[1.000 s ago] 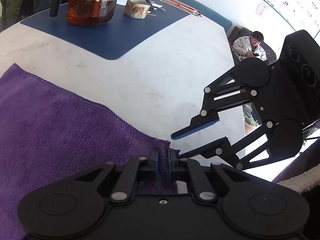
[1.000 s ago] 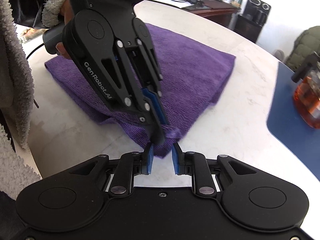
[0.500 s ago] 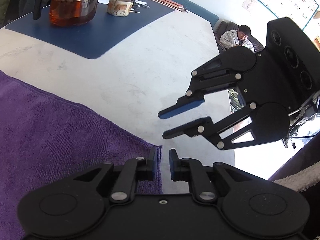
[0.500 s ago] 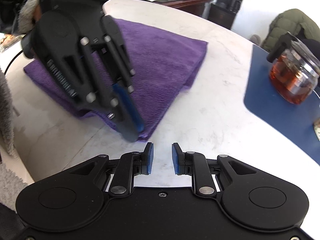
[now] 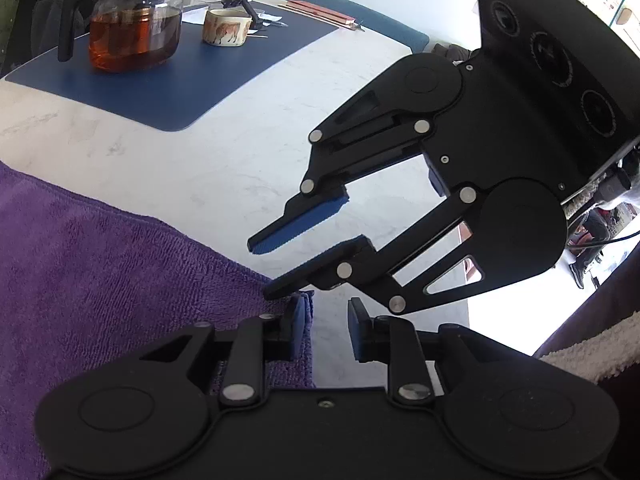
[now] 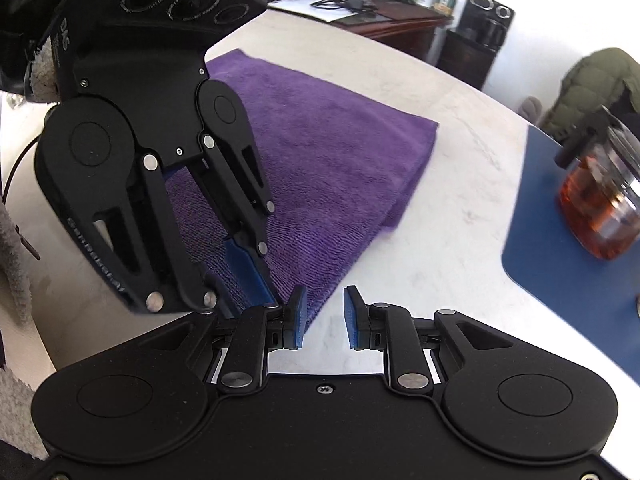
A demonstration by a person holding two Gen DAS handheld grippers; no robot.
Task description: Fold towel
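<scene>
White counter (image 6: 448, 216) carries a folded purple towel (image 6: 332, 160), bare marble beyond its right edge. Left gripper (image 5: 325, 324), jaws opening and empty, sits at the towel's near corner. Right gripper (image 6: 325, 318), narrowly parted, holds nothing. Teapot (image 5: 134, 26) stands well apart.

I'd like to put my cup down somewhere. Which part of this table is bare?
The white marble tabletop is bare between the folded purple towel and the blue mat. The mat is crowded: glass teapot, ceramic cup. Both grippers crowd the towel's near corner.
</scene>
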